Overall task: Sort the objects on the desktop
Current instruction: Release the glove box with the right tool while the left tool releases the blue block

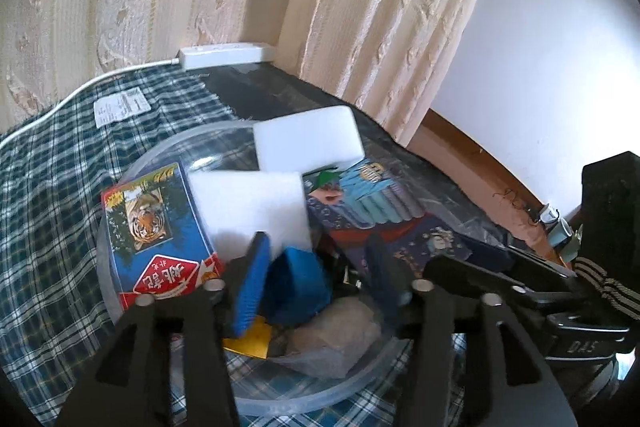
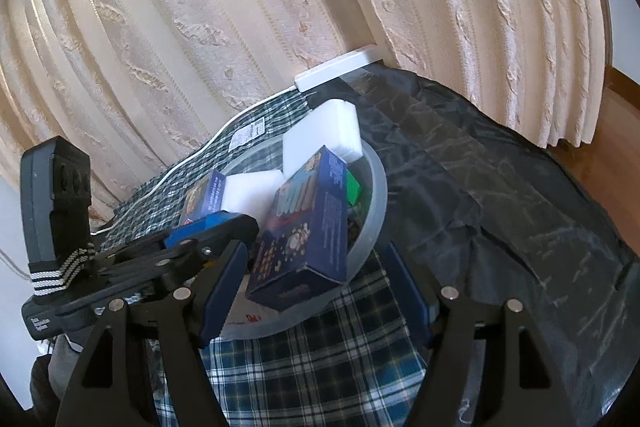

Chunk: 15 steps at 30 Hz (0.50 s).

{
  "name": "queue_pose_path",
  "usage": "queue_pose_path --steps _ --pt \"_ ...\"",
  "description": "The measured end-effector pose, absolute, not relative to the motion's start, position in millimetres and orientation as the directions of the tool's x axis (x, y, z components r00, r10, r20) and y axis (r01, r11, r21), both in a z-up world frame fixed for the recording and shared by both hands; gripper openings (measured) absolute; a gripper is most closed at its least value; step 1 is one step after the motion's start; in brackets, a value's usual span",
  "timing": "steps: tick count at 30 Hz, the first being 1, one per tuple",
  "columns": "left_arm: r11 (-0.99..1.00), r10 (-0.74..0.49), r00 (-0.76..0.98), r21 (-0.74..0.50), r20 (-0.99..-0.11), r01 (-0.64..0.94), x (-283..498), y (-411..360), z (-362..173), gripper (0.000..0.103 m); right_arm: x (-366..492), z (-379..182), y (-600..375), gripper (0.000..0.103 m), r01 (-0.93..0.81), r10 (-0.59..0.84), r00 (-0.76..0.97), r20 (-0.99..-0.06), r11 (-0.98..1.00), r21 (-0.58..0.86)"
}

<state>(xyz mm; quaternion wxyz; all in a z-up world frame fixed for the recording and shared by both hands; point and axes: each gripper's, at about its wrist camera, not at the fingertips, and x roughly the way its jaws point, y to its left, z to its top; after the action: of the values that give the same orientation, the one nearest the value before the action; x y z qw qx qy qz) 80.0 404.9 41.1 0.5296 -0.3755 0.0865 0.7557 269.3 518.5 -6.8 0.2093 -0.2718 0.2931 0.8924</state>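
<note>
A clear round bowl [image 1: 320, 403] on the plaid cloth holds several things: two white sponge blocks [image 1: 252, 207], a tiger-picture card box [image 1: 156, 231], a dark blue picture box [image 1: 384, 215], a blue block [image 1: 298, 287], a grey lump [image 1: 336, 339]. My left gripper [image 1: 316, 279] hangs open over the bowl, around the blue block without gripping it. In the right wrist view the bowl [image 2: 376, 203] sits just ahead; my right gripper [image 2: 320, 287] is open, its fingers either side of the dark blue box [image 2: 308, 239] at the bowl's near rim.
Plaid cloth [image 1: 52, 195] covers the left of the table, dark sheeting [image 2: 500, 187] the right. A white power strip [image 1: 226, 55] lies at the back by the curtains [image 2: 240, 7]. A paper slip [image 1: 120, 107] lies on the cloth. Wooden floor [image 2: 616, 131] lies right.
</note>
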Motion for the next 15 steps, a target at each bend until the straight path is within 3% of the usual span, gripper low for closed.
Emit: queue_pose_path --steps 10,15 --pt "-0.429 0.775 -0.187 -0.286 -0.604 -0.857 88.6 380.8 64.9 0.062 283.0 -2.2 513.7 0.082 -0.557 0.218 -0.747 -0.628 -0.719 0.414" --pt "-0.479 0.794 -0.264 -0.296 -0.547 -0.826 91.8 356.2 81.4 0.082 289.0 3.3 505.4 0.083 -0.571 0.243 -0.742 -0.625 -0.718 0.399"
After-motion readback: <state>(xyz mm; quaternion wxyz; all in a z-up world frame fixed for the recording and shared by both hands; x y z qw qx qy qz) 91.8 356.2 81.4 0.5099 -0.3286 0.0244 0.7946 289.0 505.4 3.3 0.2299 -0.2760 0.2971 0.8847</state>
